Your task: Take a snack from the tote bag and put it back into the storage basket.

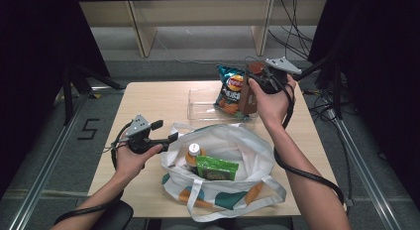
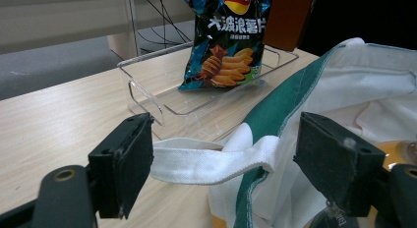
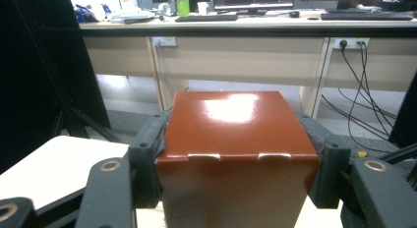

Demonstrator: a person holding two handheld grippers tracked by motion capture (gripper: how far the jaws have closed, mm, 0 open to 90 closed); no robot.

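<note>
Brown box: carton [image 3: 236,154] clamped in the right hand-held gripper [image 1: 257,84], raised over the bench's far right part, about 1 o'clock from the tote; its lower end hangs just by the tray's right end
Right hand-held gripper: jaws closed on both sides of the brown box, pads pressed flat against it in the right gripper view; grey plate on top, cable trailing down along the forearm
Left hand-held gripper: [image 1: 166,133] jaws apart, pads not pressing anything; white tote strap [image 2: 211,161] runs across the gap between them in the left gripper view; whether it touches the left pad, cannot tell
Left hand: [image 1: 132,158] holds its hand-held gripper at 9 o'clock of the tote, jaws pointing toward the bag rim
Tote bag: [image 1: 247,155] white with teal and orange patches, mouth open, near edge of the bench at 6 o'clock
Inside tote: bottle with white cap [image 1: 193,153] upright, green packet [image 1: 216,168] just beside it at its 4 o'clock
Clear tray: [image 1: 200,103] at 12 o'clock from the tote, well apart from the left hand-held gripper
Chip bag: [image 1: 229,88] blue, standing in the tray's right half, leaning back, just left of the brown box
Bench: [image 1: 148,98] light wood
</note>
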